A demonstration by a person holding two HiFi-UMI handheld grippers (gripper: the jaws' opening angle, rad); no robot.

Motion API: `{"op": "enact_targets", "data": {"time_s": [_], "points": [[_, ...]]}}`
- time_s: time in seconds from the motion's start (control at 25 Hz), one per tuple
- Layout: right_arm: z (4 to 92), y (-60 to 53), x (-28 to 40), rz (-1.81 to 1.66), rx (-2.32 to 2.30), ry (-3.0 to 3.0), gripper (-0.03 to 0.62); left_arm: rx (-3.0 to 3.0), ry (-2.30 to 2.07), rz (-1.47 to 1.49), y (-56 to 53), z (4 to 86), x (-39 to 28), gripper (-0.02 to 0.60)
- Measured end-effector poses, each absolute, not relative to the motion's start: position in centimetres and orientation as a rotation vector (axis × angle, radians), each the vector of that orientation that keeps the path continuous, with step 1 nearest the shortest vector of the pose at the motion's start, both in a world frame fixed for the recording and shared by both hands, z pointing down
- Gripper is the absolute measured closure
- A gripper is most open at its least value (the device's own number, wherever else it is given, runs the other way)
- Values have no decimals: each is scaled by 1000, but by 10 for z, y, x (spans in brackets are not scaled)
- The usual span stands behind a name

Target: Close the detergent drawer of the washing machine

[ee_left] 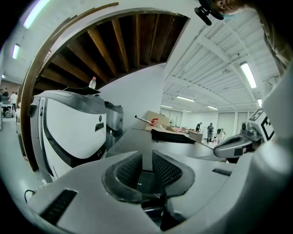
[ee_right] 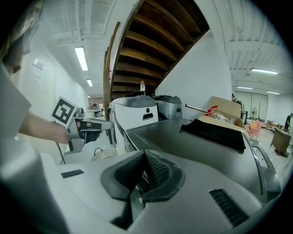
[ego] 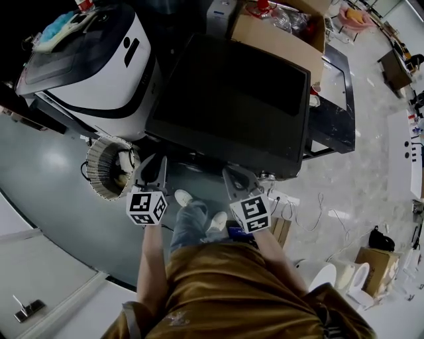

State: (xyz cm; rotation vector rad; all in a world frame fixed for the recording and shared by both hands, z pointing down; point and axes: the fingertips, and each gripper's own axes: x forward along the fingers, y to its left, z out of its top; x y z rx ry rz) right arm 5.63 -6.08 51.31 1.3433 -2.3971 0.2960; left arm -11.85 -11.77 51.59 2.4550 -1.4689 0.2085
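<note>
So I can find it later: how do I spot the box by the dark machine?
Start at the dark machine before the person. At its far edge is the open cardboard box. Unlike the white machine nearby, it is brown with something red inside.

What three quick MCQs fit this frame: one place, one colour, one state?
1. Where is the round basket? A on the floor, left of the dark machine; B on its top; C in the cardboard box.
2. The person's shirt is: A brown; B white; C blue.
3. The right gripper has its jaws: A wide apart; B shut on the basket's rim; C together, empty.
Key: 1A, it stands on the floor beside the machine; 2A, brown fabric fills the head view's bottom; 3C, its pads meet with nothing between.
</note>
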Motion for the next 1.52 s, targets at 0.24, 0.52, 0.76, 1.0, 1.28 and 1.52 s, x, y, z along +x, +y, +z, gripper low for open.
{"op": "enact_targets", "data": {"time_s": [0.24, 0.52, 0.76, 1.0, 1.28, 1.52], "points": [[495, -53, 58, 242, 1370, -2426, 582, 2451, -1496, 184, -99, 500, -115, 529], [477, -47, 59, 193, 1390, -2459, 582, 2489, -1529, 169, -85, 480, -112, 551], [470, -42, 62, 178, 1401, -2468, 582, 2485, -1561, 123, -83, 465, -117, 552], [468, -38, 60, 154, 1377, -2468, 582, 2500, -1574, 152, -80, 466, -115, 552], [471, -34, 62, 158, 1380, -2460, 582, 2491, -1570, 137, -75, 469, -116, 554], [469, -35, 64, 159, 1379, -2462, 582, 2469, -1576, 135, -75, 471, -119, 554]]}}
